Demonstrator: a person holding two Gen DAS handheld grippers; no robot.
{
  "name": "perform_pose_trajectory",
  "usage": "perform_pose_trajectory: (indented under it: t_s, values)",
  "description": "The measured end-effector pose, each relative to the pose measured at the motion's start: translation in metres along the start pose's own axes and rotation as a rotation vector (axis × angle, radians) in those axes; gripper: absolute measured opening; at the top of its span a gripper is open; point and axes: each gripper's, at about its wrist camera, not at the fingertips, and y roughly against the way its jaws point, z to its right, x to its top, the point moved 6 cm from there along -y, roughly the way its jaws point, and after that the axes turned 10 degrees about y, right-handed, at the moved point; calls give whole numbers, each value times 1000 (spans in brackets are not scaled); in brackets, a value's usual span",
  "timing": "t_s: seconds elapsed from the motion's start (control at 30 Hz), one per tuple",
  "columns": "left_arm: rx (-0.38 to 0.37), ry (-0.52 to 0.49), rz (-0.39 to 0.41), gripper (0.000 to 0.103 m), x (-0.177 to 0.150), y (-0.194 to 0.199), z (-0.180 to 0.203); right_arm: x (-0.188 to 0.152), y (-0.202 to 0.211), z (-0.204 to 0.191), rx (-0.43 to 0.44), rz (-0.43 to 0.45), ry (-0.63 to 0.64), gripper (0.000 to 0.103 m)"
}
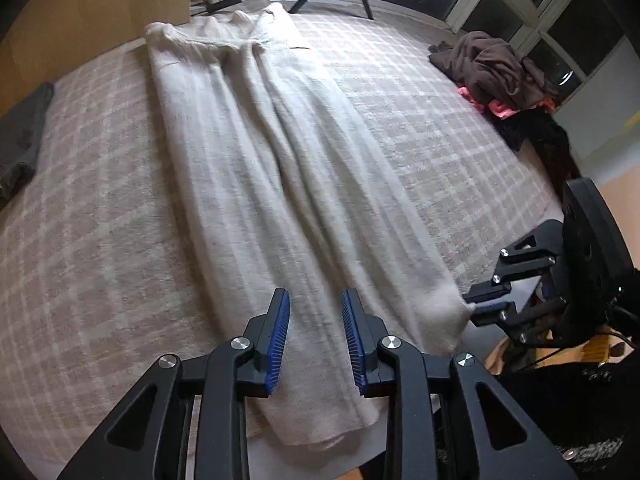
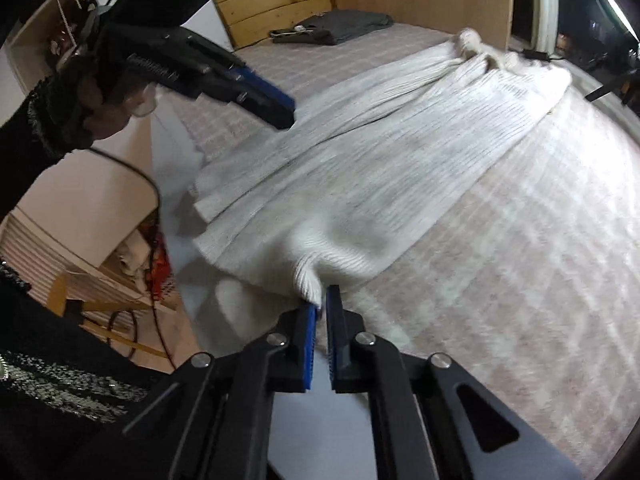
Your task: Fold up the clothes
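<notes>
White knit trousers [image 1: 260, 160] lie lengthwise on the checked bed cover [image 1: 100, 240], waistband far, leg hems near. My left gripper [image 1: 314, 300] hovers over the near end of the left leg, its blue pads apart and pressing on nothing. In the right wrist view the trousers [image 2: 380, 140] spread away and my right gripper [image 2: 323, 300] is shut on a pinched fold of the right leg's hem. The left wrist view shows the right gripper [image 1: 474, 304] at that hem corner. The left gripper [image 2: 282, 110], held by a hand in a dark sleeve, hangs above the other leg.
A pile of brown and pink clothes [image 1: 496, 68] sits at the bed's far right by the windows. A grey garment [image 1: 20, 136] lies at the left edge, the grey garment [image 2: 340, 24] near the wooden headboard [image 2: 280, 0]. The bed's near edge drops to the floor.
</notes>
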Motion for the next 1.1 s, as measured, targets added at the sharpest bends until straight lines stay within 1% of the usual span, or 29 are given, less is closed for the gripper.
perform_pose_trajectory:
  t_s: [0.03,0.07,0.13,0.2,0.23,0.3,0.37,0.47,0.57,0.6,0.63,0.67,0.7,0.73,0.77,0.83,0.87,0.93,0.97,1.0,1.03,1.1]
  values:
    - [-9,-8,-2,26,1,-1,3,1,0,3,1,-5,-13,3]
    - [-8,-24,-1,26,2,-3,7,1,2,2,21,-7,-22,2]
    - [-9,-48,-3,26,4,-6,13,2,10,-7,81,-7,-15,2]
    - [-4,-68,-4,26,6,-6,17,1,22,-21,113,-14,29,2]
    - [-2,-77,-5,26,7,-6,18,0,26,-23,116,-18,32,2]
    - [0,-93,-9,26,7,-7,20,-5,24,-11,62,-38,4,2]
    - [0,-98,-12,26,9,-9,20,-9,18,-5,53,-65,-3,2]
    - [-20,-102,-15,26,13,-14,25,-8,13,-17,69,-76,24,2]
    - [-54,-130,-16,26,16,-18,37,-14,4,-20,76,-112,19,2]
    - [-62,-149,-17,26,16,-20,42,-18,3,-21,88,-131,15,2]
    - [-69,-168,-23,26,16,-23,47,-22,3,-22,120,-158,8,2]
    - [-74,-188,-36,27,15,-29,52,-26,6,-24,149,-192,2,2]
    - [-73,-204,-53,28,13,-35,55,-27,12,-22,150,-203,1,2]
    - [-68,-210,-63,28,12,-38,56,-26,22,-18,150,-204,-5,2]
    - [-68,-208,-56,28,13,-37,57,-23,32,-13,144,-194,-18,2]
    - [-68,-206,-41,28,14,-35,59,-7,51,8,102,-141,-70,3]
    - [-68,-205,-34,28,15,-33,60,5,62,23,68,-104,-96,4]
    - [-72,-203,-19,28,17,-31,63,31,79,55,-6,-28,-140,12]
    - [-79,-204,-10,28,18,-32,68,47,87,73,-49,9,-161,23]
    - [-86,-206,-1,31,20,-32,72,64,94,93,-98,40,-167,28]
    - [-77,-212,0,34,19,-36,74,80,99,111,-146,65,-152,28]
    - [-14,-241,-18,32,10,-52,73,113,99,150,-232,95,-114,28]
